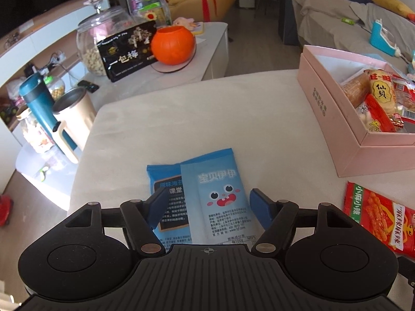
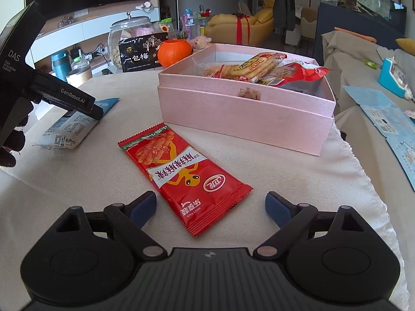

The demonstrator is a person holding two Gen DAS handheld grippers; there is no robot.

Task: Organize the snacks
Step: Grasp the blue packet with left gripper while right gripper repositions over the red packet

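Blue snack packets (image 1: pixel 207 194) between spread fingers (image 1: pixel 158 204)

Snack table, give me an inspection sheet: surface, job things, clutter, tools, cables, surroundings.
Surface: beige cloth over the table.
Job's things: pink box open, holding snacks; red snack packet flat beside it; two overlapping blue packets flat.
Clutter: nothing seen.
Tools: left tool open, straddling the blue packets; right tool open over the red packet's near end.
Cables: nothing seen.
Surroundings: orange pumpkin pot, glass jar, sofa.
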